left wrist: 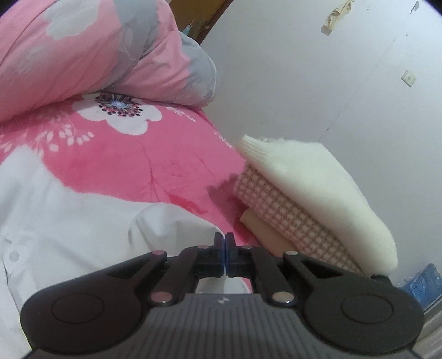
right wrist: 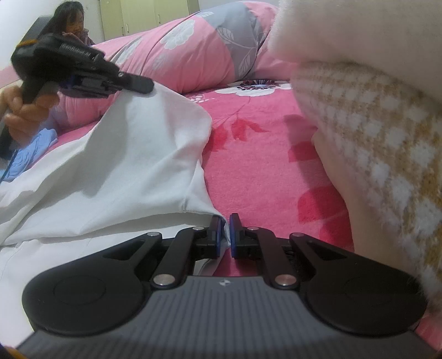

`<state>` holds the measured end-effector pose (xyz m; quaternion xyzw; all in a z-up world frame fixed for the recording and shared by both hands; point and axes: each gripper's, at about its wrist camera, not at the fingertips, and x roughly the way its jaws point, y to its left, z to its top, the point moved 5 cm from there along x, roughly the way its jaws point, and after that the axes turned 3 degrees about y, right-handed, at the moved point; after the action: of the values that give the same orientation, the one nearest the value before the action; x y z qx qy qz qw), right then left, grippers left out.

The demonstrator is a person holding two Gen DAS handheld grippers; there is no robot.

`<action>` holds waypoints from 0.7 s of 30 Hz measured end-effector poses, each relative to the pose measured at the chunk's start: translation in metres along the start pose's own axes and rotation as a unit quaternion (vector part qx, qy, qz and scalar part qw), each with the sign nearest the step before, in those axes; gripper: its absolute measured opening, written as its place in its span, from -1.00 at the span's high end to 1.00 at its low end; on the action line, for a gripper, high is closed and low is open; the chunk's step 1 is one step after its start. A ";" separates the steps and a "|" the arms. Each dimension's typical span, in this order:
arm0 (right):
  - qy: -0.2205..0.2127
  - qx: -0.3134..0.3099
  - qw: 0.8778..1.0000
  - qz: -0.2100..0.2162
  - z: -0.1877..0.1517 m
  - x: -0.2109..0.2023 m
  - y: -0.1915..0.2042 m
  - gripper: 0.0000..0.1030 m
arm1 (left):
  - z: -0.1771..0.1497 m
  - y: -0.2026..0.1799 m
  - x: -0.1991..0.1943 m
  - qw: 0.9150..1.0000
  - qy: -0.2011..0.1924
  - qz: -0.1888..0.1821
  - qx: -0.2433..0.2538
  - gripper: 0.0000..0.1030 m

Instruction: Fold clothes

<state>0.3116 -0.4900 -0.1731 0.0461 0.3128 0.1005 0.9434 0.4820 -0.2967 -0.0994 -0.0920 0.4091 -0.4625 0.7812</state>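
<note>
**Q:** so where's the shirt sitting and what are your claws doing?

**A:** ok so my left claw [left wrist: 225, 243] is pinched completely together, pads touching at the tips; the white shirt [left wrist: 83, 221] sits right under and to the left of it, and from my right wrist view you can see that same left claw [right wrist: 143, 82] up and off to the left with a fold of the white shirt [right wrist: 143, 154] hanging down from its tip like a tent; so it's got hold of the cloth there; my left hand [right wrist: 25, 110] is wrapped round its handle

**Q:** and the right one?

**A:** right claw [right wrist: 226, 227] is almost fully closed, just a sliver between the blue pads, and a thin bit of the shirt's edge is caught in that sliver; the rest of the shirt spreads away to the left of it over the pink bed cover [right wrist: 262, 154]

**Q:** anything else near?

**A:** a pile of folded clothes [left wrist: 309, 198] just right of and ahead of the left claw, fluffy cream piece on top, checked one under it; in the right view it looms close on the right; rolled pink quilt [left wrist: 91, 52] further ahead on the left; a person [right wrist: 71, 24] sits far back left; something light blue [right wrist: 36, 149] lies below my left hand
</note>
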 end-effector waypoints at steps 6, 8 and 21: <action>0.000 0.001 1.000 0.001 0.001 0.000 0.000 0.92 | -0.002 0.038 0.006 0.997 -0.017 0.034 -0.063 0.95; 0.000 0.001 1.000 0.001 0.001 0.000 0.000 0.92 | 0.000 0.046 0.003 0.996 -0.030 0.043 -0.073 0.95; 0.001 0.001 1.000 0.001 0.000 0.001 0.000 0.92 | 0.006 0.039 0.002 0.997 -0.002 0.023 -0.074 -0.45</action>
<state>0.3121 -0.4897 -0.1734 0.0469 0.3136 0.1010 0.9430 0.5126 -0.2780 -0.1169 -0.1414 0.4427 -0.4127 0.7834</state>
